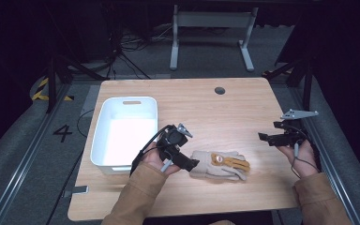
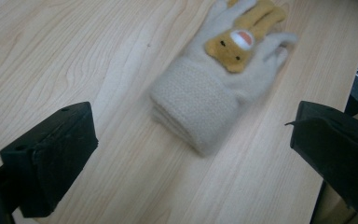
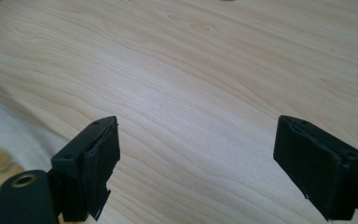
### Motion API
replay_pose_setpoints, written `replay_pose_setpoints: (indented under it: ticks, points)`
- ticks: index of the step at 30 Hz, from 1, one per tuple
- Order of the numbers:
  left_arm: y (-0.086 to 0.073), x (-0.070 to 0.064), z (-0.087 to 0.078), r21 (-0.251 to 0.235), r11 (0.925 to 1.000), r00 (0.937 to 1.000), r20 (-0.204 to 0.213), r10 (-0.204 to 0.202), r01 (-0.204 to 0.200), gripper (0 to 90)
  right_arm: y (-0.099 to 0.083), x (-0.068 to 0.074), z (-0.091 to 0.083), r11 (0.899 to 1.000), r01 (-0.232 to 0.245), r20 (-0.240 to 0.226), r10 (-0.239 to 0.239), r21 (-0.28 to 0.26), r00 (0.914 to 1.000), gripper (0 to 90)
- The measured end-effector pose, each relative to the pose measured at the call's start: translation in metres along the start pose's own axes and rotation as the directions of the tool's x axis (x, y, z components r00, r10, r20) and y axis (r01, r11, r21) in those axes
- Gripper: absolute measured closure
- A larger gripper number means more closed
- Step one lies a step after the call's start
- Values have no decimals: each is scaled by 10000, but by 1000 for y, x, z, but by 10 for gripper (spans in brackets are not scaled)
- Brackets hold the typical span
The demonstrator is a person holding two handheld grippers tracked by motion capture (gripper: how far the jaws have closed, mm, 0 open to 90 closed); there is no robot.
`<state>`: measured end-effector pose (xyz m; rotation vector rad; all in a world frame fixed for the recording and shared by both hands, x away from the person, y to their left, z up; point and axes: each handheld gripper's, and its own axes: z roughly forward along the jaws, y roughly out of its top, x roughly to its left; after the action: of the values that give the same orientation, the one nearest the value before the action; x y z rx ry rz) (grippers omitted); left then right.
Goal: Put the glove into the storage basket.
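Wooden table [image 1: 243,117] is set on grey carpet in a dim room, with cables and a desk frame at 12 o'clock. Nothing has been lifted yet: the glove [image 1: 220,165] lies flat toward 6 o'clock, cuff toward the left gripper [image 1: 191,164], whose jaws are spread wide just short of the cuff. The right gripper [image 1: 263,137] is held at 3 o'clock, well apart, jaws also wide and holding nothing. The bin [image 1: 104,117] at 9 o'clock is empty; grasping and probably binning are judged still to be done.
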<state>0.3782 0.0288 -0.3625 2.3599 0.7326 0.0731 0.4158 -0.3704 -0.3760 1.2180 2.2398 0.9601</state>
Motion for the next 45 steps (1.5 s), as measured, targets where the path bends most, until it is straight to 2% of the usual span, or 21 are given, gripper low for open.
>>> replay_pose_setpoints:
  ticks: [6,8,9,10,11,12,18,20,24,27,31,32,33,35,37,40,41,42,43,45]
  points:
    - [1,-1,3,-148,9998,9999,-24,105,-105,0,-10,-10,10,9988,-188,218,179,448,9996,151]
    - [1,-2,4,-250,9996,9999,-57,160,-161,0,-14,-14,12,9981,-344,289,329,504,9990,157]
    - [2,-3,4,-305,9994,9997,-191,176,-182,0,-18,-17,15,9965,-609,351,590,567,9976,165]
    - [2,-3,4,-305,9994,9997,-191,176,-182,0,-18,-17,15,9965,-609,351,590,567,9976,165]
    - [1,-3,5,-333,9993,9997,-181,182,-188,0,-21,-20,17,9942,-894,460,867,596,9952,169]
    - [1,-3,5,-333,9993,9997,-181,182,-188,0,-22,-21,19,9937,-929,522,897,634,9946,172]
    - [2,-2,10,-345,9990,9995,-129,285,-290,0,-29,-23,26,9922,-847,569,797,912,9952,184]
    - [4,-5,13,-486,9974,9985,74,536,-532,0,-31,-24,27,9921,-830,550,780,945,9954,185]
    - [6,-7,16,-581,9961,9978,27,667,-664,0,-33,-23,25,9915,-891,520,845,943,9951,185]
    - [10,-7,20,-543,9943,9951,323,933,-915,0,-37,-23,22,9920,-836,508,791,945,9956,185]
    - [14,-10,25,-844,9867,9877,609,1442,-1389,0,-43,-24,15,9914,-952,556,904,896,9944,185]
    - [15,-11,26,-898,9834,9844,648,1636,-1575,0,-45,-26,12,9915,-1019,543,977,814,9937,185]
    - [15,-11,28,-1081,9766,9780,753,1945,-1859,0,-46,-26,11,9917,-1042,524,1005,747,9936,185]
    - [15,-10,30,-1199,9715,9714,970,2165,-2046,0,-47,-26,9,9922,-998,496,962,743,9941,185]
    - [16,-10,33,-1238,9696,9671,1178,2255,-2110,0,-48,-26,8,9929,-951,459,919,717,9947,185]
    - [16,-9,38,-1089,9690,9644,1222,2346,-2219,0,-48,-25,8,9930,-949,462,918,706,9947,185]
    - [16,-8,45,-997,9686,9609,1374,2403,-2279,0,-48,-25,8,9934,-914,437,885,694,9951,185]
    - [16,-8,45,-997,9686,9609,1374,2403,-2279,0,-48,-25,8,9934,-914,437,885,694,9951,185]
    - [17,-7,53,-826,9665,9562,1472,2531,-2431,0,-48,-24,9,9935,-860,334,837,749,9959,185]
    - [18,-5,62,-746,9665,9544,1562,2545,-2456,0,-48,-22,11,9938,-765,305,742,808,9968,185]
